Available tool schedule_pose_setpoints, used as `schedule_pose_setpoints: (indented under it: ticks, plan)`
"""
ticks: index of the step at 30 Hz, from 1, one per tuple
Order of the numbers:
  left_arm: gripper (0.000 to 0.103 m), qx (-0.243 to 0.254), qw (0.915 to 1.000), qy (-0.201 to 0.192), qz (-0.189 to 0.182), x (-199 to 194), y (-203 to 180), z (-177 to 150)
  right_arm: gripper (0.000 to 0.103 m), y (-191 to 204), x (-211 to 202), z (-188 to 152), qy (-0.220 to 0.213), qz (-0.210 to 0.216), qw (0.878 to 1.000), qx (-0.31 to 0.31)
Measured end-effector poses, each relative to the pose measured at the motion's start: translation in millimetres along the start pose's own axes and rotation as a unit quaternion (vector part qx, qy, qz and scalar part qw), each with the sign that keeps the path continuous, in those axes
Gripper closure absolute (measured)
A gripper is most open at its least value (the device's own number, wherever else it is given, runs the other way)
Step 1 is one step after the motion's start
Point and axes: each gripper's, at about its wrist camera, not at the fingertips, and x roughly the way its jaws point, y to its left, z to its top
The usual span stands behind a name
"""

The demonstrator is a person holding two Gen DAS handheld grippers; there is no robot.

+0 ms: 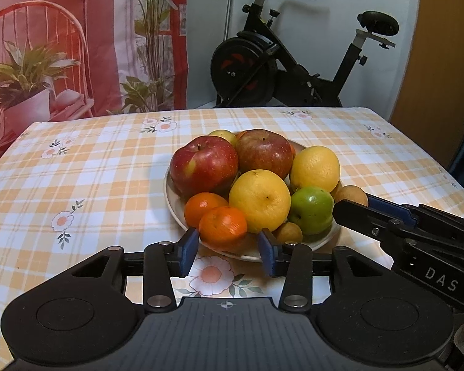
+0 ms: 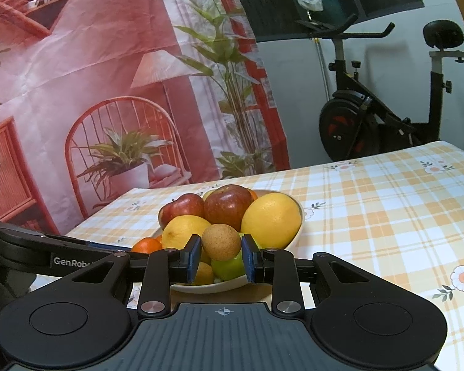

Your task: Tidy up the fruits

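Fruits fill the plate (image 1: 321, 241) at frame centre. Right hand-held gripper (image 2: 221, 255) clamps a small brown fruit (image 2: 221, 241); left hand-held gripper (image 1: 229, 252) stands apart around a tangerine (image 1: 222, 224), not pressing it.

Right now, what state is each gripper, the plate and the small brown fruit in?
Left gripper: open, front orange between its pads, not pressed.
Right gripper: shut on small brown fruit.
Small brown fruit: gripped at the plate's near side.
Plate: upright on the tablecloth, piled with fruit.
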Motion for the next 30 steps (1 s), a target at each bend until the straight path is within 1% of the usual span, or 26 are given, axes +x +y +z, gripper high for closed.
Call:
schedule_pose_setpoints:
  ticks: [1, 6, 11, 15, 22, 27, 29, 30]
  plan:
    - [0.054, 0.0, 1.0, -0.001, 0.0, -0.6, 0.2, -0.1, 0.077, -0.2, 0.1, 0.0, 0.0, -0.001, 1.0, 0.0]
    - [0.054, -0.003, 1.0, -0.004, 0.001, -1.3, 1.7, -1.3, 0.077, -0.5, 0.6, -0.1, -0.001, -0.005, 1.0, -0.003]
    - [0.054, -0.007, 0.9999, -0.012, 0.007, -5.4, 4.1, -2.4, 0.077, -6.5, 1.0, 2.5, -0.013, -0.026, 1.0, -0.005]
    - [0.053, -0.021, 0.9995, -0.02, 0.013, -7.3, 7.5, -3.4, 0.077, -12.4, 6.5, 5.7, -0.016, -0.043, 0.999, -0.002]
    - [0.053, -0.038, 0.9988, -0.026, 0.016, -8.9, 11.8, -4.7, 0.077, -17.0, 16.0, 7.4, 0.002, -0.063, 0.998, 0.003]
    - [0.053, -0.041, 0.9987, -0.027, 0.014, -10.0, 11.7, -6.4, 0.077, -21.8, 24.9, 8.9, 0.019, -0.062, 0.998, 0.011]
    - [0.053, -0.042, 0.9987, -0.027, 0.014, -10.1, 12.0, -6.6, 0.073, -22.0, 26.9, 8.9, 0.025, -0.059, 0.998, 0.011]
    - [0.053, -0.042, 0.9986, -0.027, 0.014, -9.8, 12.3, -6.6, 0.073, -22.0, 27.1, 9.0, 0.026, -0.06, 0.998, 0.011]
